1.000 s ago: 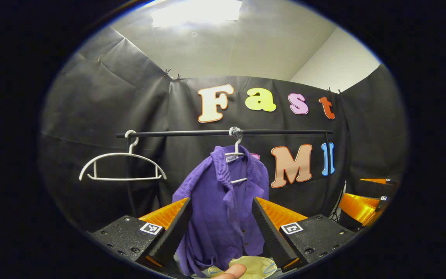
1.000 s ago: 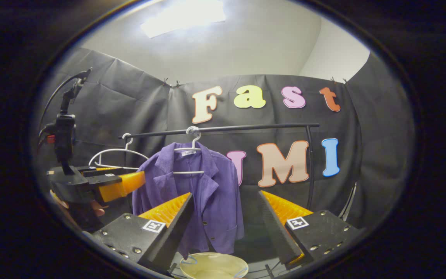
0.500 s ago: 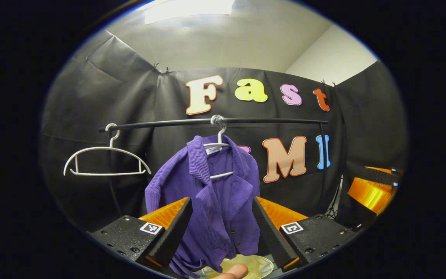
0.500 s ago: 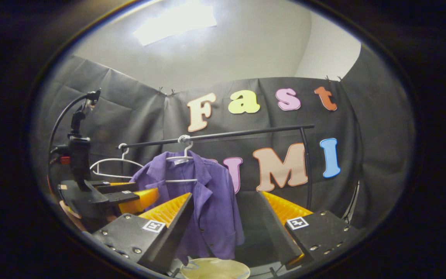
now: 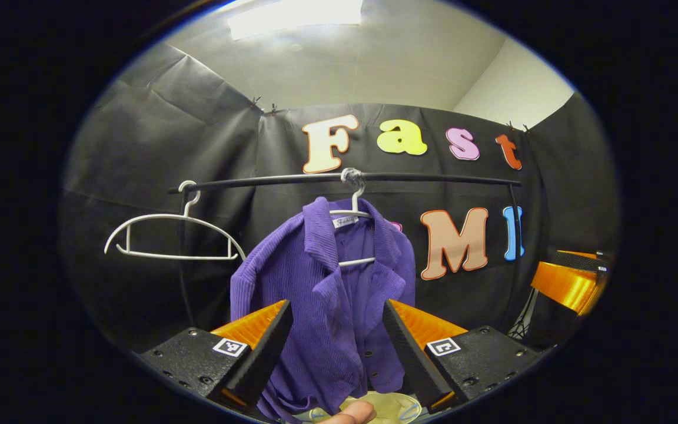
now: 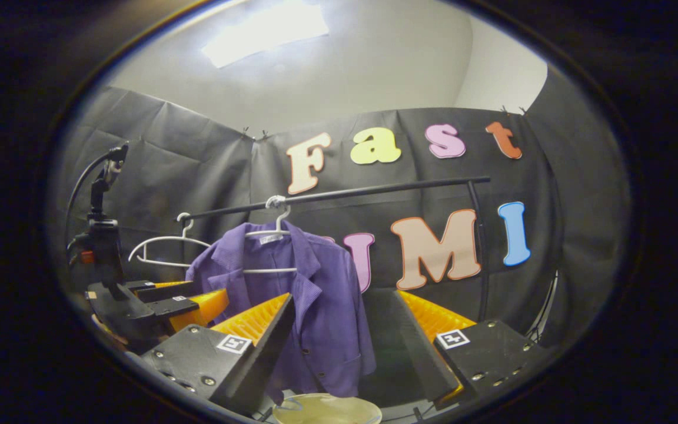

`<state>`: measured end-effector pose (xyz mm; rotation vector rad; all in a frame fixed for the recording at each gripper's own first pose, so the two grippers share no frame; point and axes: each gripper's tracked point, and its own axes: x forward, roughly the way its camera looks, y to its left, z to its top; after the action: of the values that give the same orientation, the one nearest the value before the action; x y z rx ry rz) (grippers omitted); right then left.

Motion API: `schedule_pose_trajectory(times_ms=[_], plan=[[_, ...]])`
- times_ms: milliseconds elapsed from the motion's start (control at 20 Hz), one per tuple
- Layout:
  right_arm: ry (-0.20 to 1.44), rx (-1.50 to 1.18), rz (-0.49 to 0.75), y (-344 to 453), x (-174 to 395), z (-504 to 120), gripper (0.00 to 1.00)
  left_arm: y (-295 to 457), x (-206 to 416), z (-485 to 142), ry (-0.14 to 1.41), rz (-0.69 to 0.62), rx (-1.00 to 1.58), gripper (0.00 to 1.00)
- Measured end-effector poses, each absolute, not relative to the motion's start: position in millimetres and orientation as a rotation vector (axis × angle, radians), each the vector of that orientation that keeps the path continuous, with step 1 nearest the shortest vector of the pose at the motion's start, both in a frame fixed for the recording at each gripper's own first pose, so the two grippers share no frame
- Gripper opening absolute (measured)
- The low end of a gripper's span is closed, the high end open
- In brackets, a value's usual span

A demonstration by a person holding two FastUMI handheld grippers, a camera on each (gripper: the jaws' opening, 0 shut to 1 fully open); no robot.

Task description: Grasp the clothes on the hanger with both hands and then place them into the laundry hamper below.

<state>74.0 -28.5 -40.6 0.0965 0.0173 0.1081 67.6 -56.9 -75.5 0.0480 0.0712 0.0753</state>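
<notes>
While the purple jacket [image 5: 330, 306] hangs on its white hanger [image 5: 355, 219] from the black rail [image 5: 339, 178], I have my left tongs [image 5: 334, 315] spread wide in front of it, gripping nothing. My right tongs [image 6: 344, 306] are equally wide and empty, the jacket off to their left. An empty white hanger [image 5: 171, 238] hangs beside it. Below, the pale hamper's rim [image 6: 327, 407] shows.

Black rail [image 5: 433, 178] carries two hangers, seemingly white.
</notes>
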Motion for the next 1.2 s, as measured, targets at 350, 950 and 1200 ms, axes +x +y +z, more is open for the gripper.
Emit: schedule_pose_trajectory(times_ms=[350, 950, 1200], plan=[[0.106, 0.130, 0.202, 5.4, 134.9, -89.5, 0.98, -51.7, 91.9, -126.6, 0.154, 0.107, 0.066, 0.93], [0.201, 0.097, 0.390, 66.5, 230.3, -153.7, 0.94, -41.3, 143.4, -142.4, 0.145, 0.100, 0.056, 0.40], [0.185, 0.108, 0.355, 79.0, 274.9, -157.5, 0.98, -35.5, 142.0, -136.3, 0.155, 0.079, -0.053, 0.02]])
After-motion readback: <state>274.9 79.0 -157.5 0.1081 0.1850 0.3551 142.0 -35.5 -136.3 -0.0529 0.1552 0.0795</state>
